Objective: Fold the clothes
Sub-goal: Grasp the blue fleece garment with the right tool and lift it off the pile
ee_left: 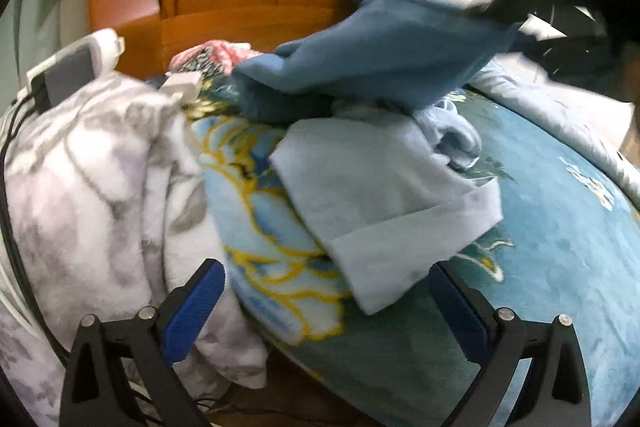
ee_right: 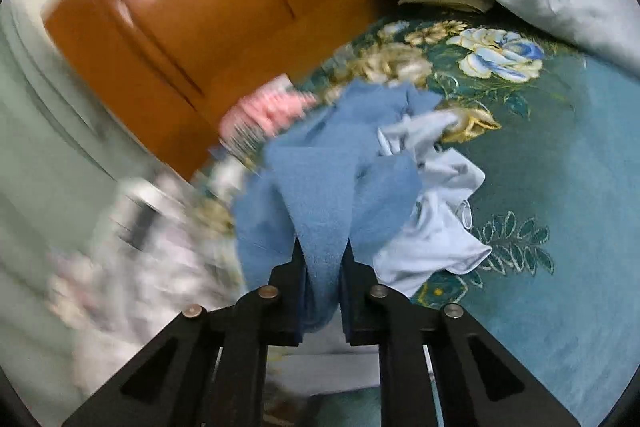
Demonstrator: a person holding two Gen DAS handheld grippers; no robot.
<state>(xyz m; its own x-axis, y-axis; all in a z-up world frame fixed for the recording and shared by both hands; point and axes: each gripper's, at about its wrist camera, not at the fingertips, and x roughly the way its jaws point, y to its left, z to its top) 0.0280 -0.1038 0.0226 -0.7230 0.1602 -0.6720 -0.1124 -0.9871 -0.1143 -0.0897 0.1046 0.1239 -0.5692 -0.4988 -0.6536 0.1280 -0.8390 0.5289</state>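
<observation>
Blue terry-cloth garment (ee_right: 320,195), soft and limp, clamped at its edge in right claw (ee_right: 322,259); left claw (ee_left: 328,303) spread apart, holding nothing.

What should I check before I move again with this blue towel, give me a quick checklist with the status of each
1. Right gripper clamped on the blue towel: ok.
2. Towel lifted off the bed: not ok, its far end rests on the floral blanket.
3. Left gripper free to take a corner: ok, open, empty.
4. Pale blue garment separate from the towel: cannot tell, they overlap.
5. Phone on the grey-white blanket out of the way: ok.
</observation>
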